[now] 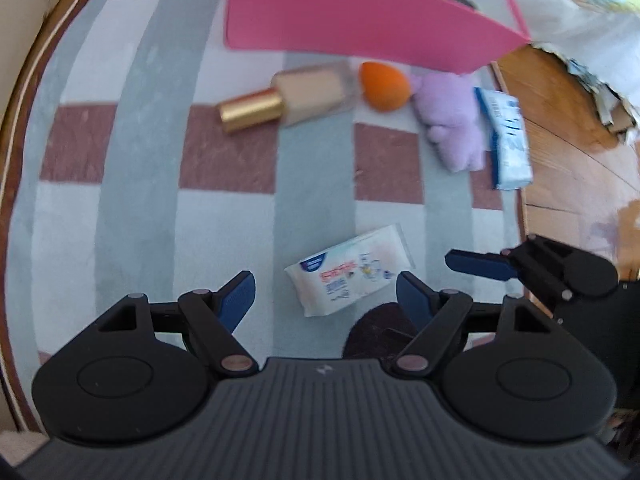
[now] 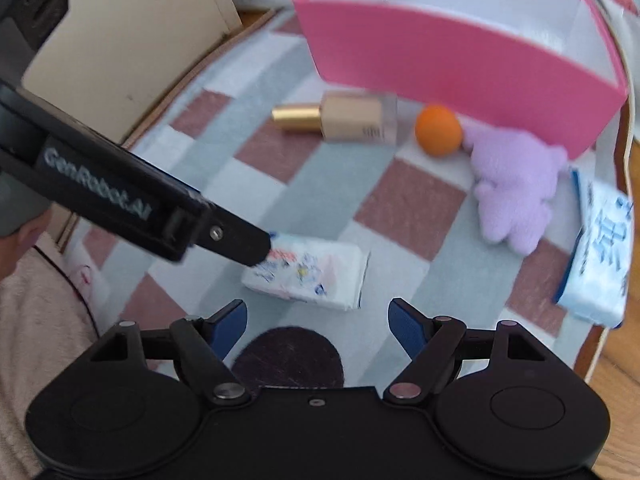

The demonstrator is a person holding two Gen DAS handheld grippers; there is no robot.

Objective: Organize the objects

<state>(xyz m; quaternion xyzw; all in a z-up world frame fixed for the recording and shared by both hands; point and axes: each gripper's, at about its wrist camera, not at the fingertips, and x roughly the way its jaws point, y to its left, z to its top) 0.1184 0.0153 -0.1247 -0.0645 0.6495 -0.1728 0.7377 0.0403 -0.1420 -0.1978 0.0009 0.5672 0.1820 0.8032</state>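
Surface: checked rug [image 1: 224,152], red, grey, white squares.
Writing: "GenRobot.AI" on left gripper [image 2: 256,246] body, left of frame.
Grippers: left, right gripper [image 2: 318,316] both released, empty.
Wipes pack [image 1: 350,270]: centre, between left jaws.
Upper frame: pink box [image 2: 460,64], foundation bottle [image 2: 340,118], orange sponge [image 2: 438,130].

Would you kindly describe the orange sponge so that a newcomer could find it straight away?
Start at the big pink box on the checked rug. Just in front of its wall lies a row of things; the sponge is between the gold-capped bottle and the lilac plush toy. It alone is plain orange and egg-shaped.
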